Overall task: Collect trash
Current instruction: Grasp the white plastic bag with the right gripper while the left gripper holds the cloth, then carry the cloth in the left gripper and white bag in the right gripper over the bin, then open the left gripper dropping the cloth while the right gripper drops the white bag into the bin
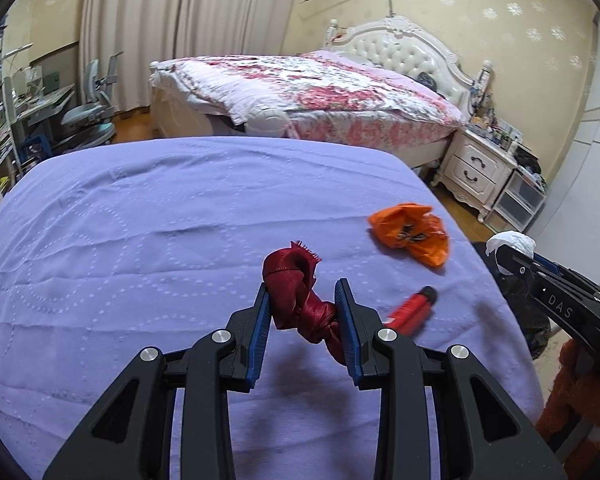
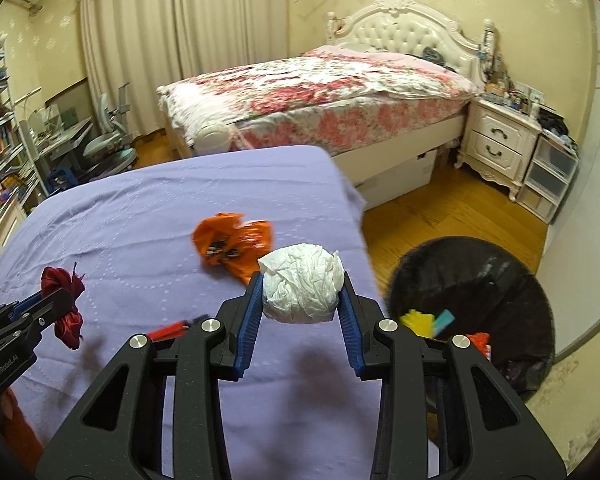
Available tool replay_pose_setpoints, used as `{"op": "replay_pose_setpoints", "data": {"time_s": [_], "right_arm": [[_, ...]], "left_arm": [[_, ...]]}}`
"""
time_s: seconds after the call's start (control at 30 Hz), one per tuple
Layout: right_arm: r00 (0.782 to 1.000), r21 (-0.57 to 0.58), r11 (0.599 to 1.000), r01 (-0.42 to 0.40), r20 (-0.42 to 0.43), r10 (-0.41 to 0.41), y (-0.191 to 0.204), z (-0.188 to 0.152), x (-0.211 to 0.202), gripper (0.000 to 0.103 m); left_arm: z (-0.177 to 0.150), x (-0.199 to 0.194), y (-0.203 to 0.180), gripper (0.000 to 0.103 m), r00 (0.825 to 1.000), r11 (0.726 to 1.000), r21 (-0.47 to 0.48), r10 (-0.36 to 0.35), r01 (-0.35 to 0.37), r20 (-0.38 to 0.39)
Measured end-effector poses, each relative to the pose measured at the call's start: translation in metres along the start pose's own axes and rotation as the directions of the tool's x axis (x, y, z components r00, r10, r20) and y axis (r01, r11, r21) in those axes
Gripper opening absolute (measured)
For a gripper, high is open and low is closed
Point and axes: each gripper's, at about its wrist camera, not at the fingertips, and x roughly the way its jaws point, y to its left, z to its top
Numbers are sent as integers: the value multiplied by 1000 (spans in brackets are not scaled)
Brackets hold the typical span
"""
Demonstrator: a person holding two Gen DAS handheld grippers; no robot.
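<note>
Nearest, left gripper [image 1: 303, 300] clamped on a red ribbon [image 1: 296, 300], knotted and frayed at the top, lifted off the purple cover [image 1: 140, 240]. Pads biting the twisted waist of it, tail hanging below the right finger. Soft and very light by the look, probably slick satin; best taken at the knot, where bulk gives the pads something to hold, not at a loose end that could slide out.

Likewise right gripper [image 2: 303, 296] closed on a white paper ball [image 2: 302, 288], held across its widest part, clear of the cover. Crumpled tissue, almost weightless, likely to squash under pressure but unlikely to slip; gentle grip enough, a hard squeeze only flattening it.

Just past the left fingers, lying on the cover: a small red tube [image 1: 410, 310] with a dark cap, possibly a lighter, blurred. Rigid, smooth, apt to roll; to be gripped across the body rather than by the end.

A little farther, an orange wrapper [image 1: 410, 234] crumpled on the cover near its right edge. Thin plastic, springy and slippery; to be pinched at a thick fold.

Off that right edge, on the wooden floor, a black-lined bin [image 2: 472, 304] with a few bright scraps already inside. Right gripper near it, left one farther off. Two pieces in hand, two left on the cover, so roughly midway.

Beyond, a floral bed [image 2: 320, 88] and white nightstand [image 2: 500, 140], well apart from the work.
</note>
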Motion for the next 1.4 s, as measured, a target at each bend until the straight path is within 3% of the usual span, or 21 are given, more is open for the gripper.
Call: {"op": "replay_pose_setpoints", "data": {"time_s": [0.3,0.67,0.93,1.4], "right_arm": [[994,104,989,110,15,-112,-70,-7,-13,35],[978,192,961,201,10,-207,-133,-18,-14,35],[971,241,942,233,-6,-238,-161,-23,-5,36],[957,315,904,288,-60,-284,-193,-33,22,36]], "left_arm": [[9,5,-71,33,995,989,107,-102,100,7],[14,31,-159,33,978,951,232,-206,205,-24],[17,61,-202,33,974,931,285,-221,227,-53],[17,98,-245,33,981,917,349,-180,192,-66]]}}
